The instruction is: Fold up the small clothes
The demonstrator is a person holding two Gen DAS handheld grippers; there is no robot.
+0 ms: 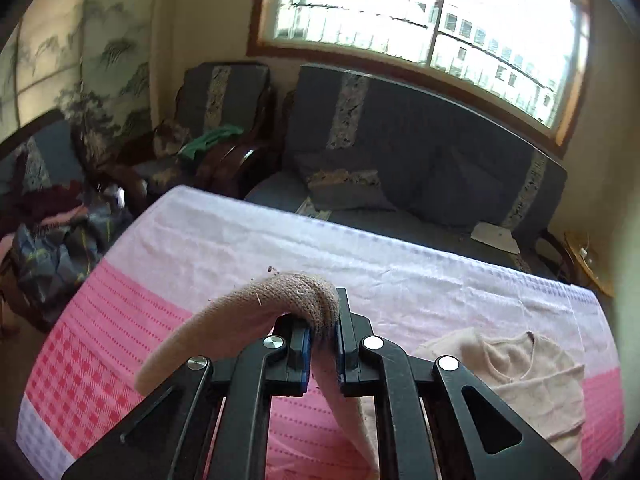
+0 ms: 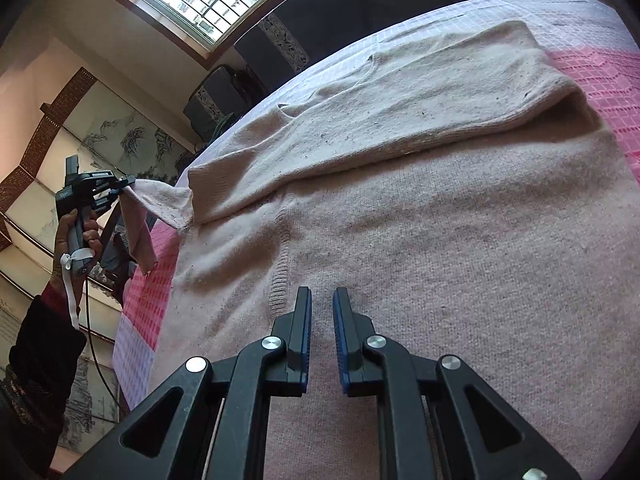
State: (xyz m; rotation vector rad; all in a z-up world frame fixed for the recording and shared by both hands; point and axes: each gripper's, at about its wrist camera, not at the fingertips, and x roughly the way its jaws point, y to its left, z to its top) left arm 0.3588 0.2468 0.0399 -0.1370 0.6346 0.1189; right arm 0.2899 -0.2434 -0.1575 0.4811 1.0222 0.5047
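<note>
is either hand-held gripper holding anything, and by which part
The left hand-held gripper pinches the sweater by its sleeve, near the cuff. The right hand-held gripper holds nothing.

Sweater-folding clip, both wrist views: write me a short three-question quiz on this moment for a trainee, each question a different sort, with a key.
1. True or false: the left gripper is shut on the sweater's sleeve.
2. Multiple choice: the other sleeve is A) hanging off the table, B) folded across the sweater's body, C) held by the right gripper.
3. Fill in: the sweater lies on a pink and white ____.

Key:
1. True; the sleeve is pinched between its pads and lifted.
2. B; nothing shows between the right gripper's jaws.
3. Tablecloth.
</note>
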